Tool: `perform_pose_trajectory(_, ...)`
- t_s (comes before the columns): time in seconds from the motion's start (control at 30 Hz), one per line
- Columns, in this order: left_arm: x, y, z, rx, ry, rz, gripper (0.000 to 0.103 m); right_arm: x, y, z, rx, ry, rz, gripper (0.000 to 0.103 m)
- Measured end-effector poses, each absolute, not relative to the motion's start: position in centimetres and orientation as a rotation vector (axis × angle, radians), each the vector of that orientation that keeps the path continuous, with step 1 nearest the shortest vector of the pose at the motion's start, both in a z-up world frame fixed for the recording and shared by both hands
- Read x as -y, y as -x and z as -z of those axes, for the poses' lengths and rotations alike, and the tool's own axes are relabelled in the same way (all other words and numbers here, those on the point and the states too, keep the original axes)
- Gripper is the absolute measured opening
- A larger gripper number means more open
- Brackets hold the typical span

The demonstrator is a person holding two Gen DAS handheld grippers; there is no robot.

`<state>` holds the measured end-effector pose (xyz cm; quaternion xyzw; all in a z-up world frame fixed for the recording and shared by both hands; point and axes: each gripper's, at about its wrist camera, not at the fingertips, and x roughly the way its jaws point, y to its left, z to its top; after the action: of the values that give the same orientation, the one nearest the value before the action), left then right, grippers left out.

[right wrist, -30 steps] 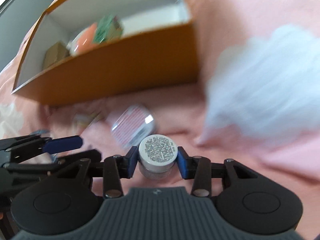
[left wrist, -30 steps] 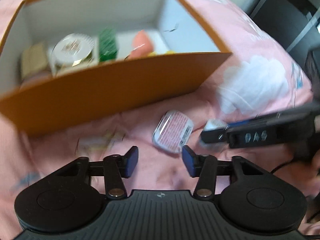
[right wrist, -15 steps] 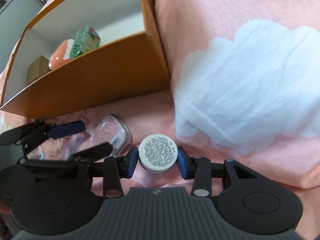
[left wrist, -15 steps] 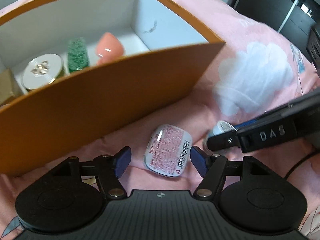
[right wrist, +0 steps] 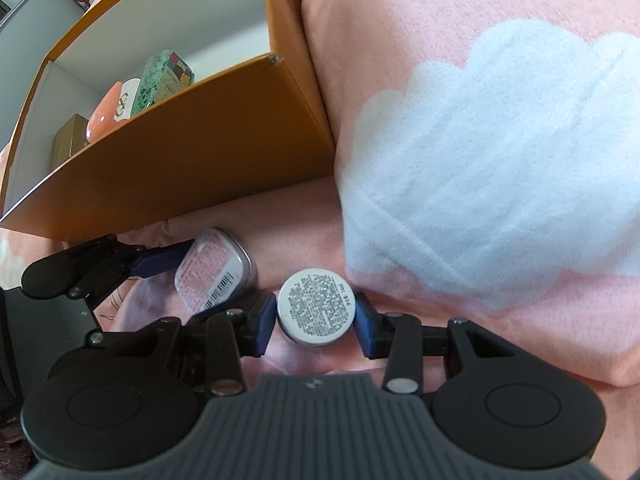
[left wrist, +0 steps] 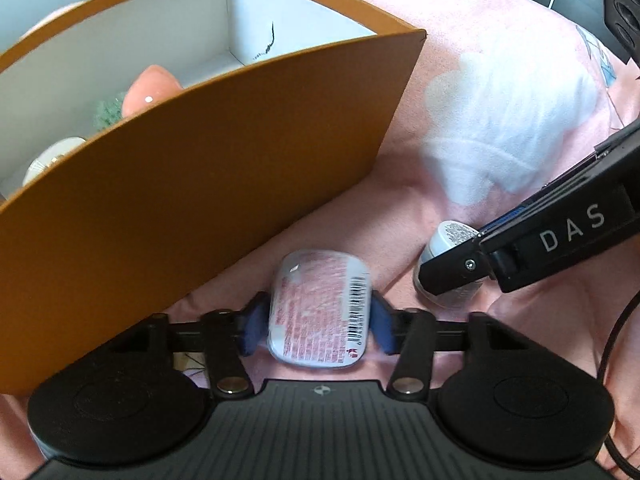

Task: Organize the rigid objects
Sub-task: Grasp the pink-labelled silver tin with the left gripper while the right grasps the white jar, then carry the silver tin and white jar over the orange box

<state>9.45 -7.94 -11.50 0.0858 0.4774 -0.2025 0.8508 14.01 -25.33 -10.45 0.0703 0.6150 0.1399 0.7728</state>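
A flat pink tin [left wrist: 320,308] with a barcode label lies on the pink blanket, just in front of the orange box [left wrist: 200,184]. My left gripper [left wrist: 318,328] straddles it; the jaws are closing and both blue pads touch the tin's sides. To its right, my right gripper [right wrist: 316,320] is shut on a small round jar [right wrist: 316,306] with a printed white lid, which rests low on the blanket. The right wrist view shows the tin [right wrist: 212,276] tilted beside the jar. One right finger [left wrist: 460,268] covers part of the jar [left wrist: 448,240] in the left wrist view.
The orange box [right wrist: 180,168] is open at the top and holds a peach egg-shaped thing [right wrist: 104,116], a green patterned tin [right wrist: 160,76], a white round compact and a brown carton [right wrist: 70,140]. A white cloud print [right wrist: 500,152] covers the blanket to the right. Dark furniture stands beyond.
My left gripper came down onto the pink tin, opened wider, then closed around it. The right gripper kept its hold on the jar and barely shifted.
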Motion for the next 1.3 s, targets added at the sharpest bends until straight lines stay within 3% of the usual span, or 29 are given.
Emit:
perform_pose_trajectory(0.33,6.4,-8.7,9.5,-0.961,-0.077,0.405,0.057,24.9,-13.7,9.7,-1.309,-0.135,-0.309,0.041)
perform_pose_trajectory(0.77,3.9,-6.5,1.4,-0.844,0.065,0.37,0.057,25.1,-13.1,3.8,-1.185,-0.079,-0.391,0.041)
perform_pose_trajectory(1.03,3.1,-8.7,-3.4,-0.757,0.117,0.334,0.057,24.1,-13.9,-2.1,-1.045,0.045,-0.487,0.041)
perform_pose_trajectory(1.3,2.6,-13.1,-5.3,-0.711,0.132,0.297,0.057,21.8,-17.7,-3.5,-0.997,0.228,-0.568,0.041)
